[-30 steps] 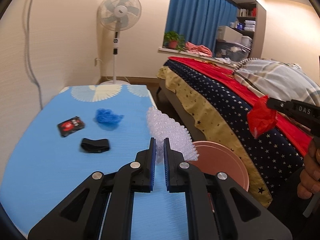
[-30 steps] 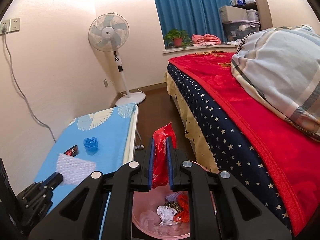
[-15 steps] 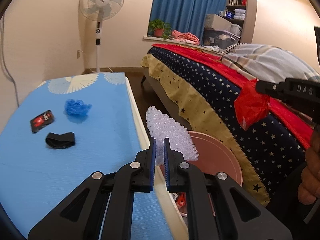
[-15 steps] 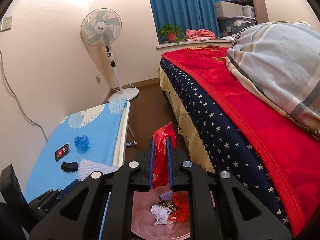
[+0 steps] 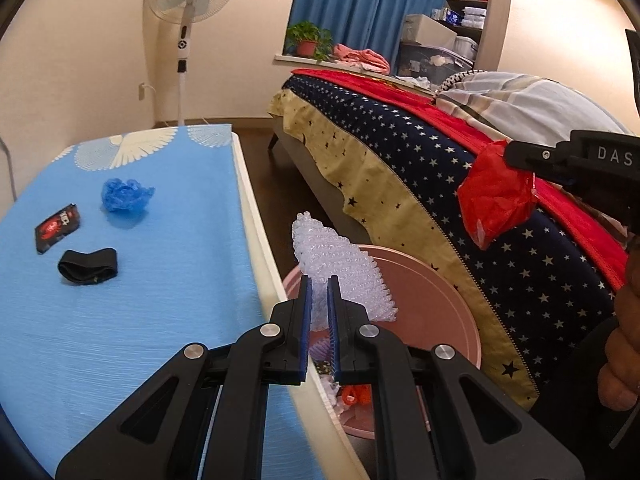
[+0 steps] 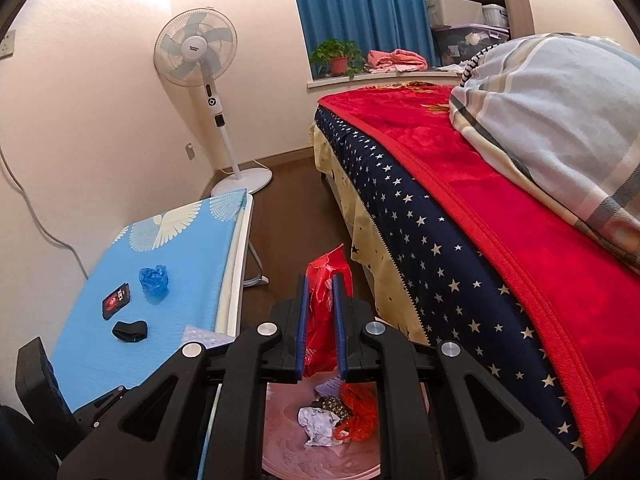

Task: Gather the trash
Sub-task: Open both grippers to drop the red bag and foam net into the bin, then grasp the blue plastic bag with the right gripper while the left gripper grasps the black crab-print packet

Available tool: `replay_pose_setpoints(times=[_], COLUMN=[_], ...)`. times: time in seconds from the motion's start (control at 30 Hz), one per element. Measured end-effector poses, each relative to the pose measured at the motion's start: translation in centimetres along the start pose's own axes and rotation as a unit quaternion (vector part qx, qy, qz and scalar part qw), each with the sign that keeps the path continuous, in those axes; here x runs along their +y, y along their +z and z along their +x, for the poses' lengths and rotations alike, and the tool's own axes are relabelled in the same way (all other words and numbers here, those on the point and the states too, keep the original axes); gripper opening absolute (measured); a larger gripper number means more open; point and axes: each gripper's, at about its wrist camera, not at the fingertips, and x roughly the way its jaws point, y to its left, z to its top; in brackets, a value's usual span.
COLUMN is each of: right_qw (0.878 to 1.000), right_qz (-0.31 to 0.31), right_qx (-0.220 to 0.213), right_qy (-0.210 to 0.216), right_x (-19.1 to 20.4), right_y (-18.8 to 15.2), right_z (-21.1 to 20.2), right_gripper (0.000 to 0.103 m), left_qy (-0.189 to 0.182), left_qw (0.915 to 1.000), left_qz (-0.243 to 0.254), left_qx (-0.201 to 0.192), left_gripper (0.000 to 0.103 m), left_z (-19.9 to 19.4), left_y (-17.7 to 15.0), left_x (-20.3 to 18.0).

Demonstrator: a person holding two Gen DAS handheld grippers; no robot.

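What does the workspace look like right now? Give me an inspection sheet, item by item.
Surface: blue tablecloth with white fan prints on a white-edged table.
Job's things: bubble wrap and red plastic bag held in the grippers; pink bin on the floor beside the table, already holding crumpled paper and red scraps.
Clutter: blue crumpled wad, black-and-red packet and black band left on the cloth.
Grippers: left gripper shut on the bubble wrap above the bin; right gripper shut on the red bag above the bin.
Cables: grey cable down the wall.
Surroundings: standing fan, bed, blue curtain.
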Motion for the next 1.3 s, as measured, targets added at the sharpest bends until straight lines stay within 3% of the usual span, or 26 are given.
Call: replay_pose_setpoints(times=[0.1, 0.17, 0.23, 0.3, 0.63, 0.97, 1.3], right_qw=[1.000, 1.000, 1.000, 1.000, 1.000, 0.999, 0.993], right_qz=[0.003, 0.006, 0.008, 0.009, 0.010, -0.018, -0.043], right_qx=[0.005, 0.012, 0.012, 0.008, 0.003, -0.001, 0.010], right_qy=[0.004, 0.002, 0.000, -0.003, 0.011, 0.046, 0.106], right_x=[-0.1, -0.2, -0.2, -0.2, 0.6, 3.8, 8.7], right_y=[-0.1, -0.3, -0.3, -0.4, -0.9, -1.4, -1.7], right_z=[0.1, 0.3, 0.3, 0.0, -0.6, -0.3, 2.3], right_gripper=[0.017, 0.017, 0.038, 0.048, 0.048, 0.048, 0.048], left_qy=[-0.013, -0.023, -0.026, -0.024, 0.007, 0.045, 0.124], left_qw=[0.9999, 0.9996, 0.9994, 0.9993, 0.9987, 0.9952, 0.9859], left_qz=[-0.002, -0.010, -0.019, -0.026, -0.051, -0.080, -0.095], left_qx=[0.004, 0.010, 0.014, 0.015, -0.004, -0.033, -0.059], left_gripper=[0.009, 0.026, 0.036, 0.036, 0.036, 0.036, 0.036], left_z=[0.2, 0.3, 0.3, 0.1, -2.3, -5.1, -6.8], left_y=[-0.1, -0.2, -0.3, -0.3, -0.1, 0.1, 0.8], left_x=[-0.1, 0.1, 0.6, 1.0, 3.8, 7.5, 12.1])
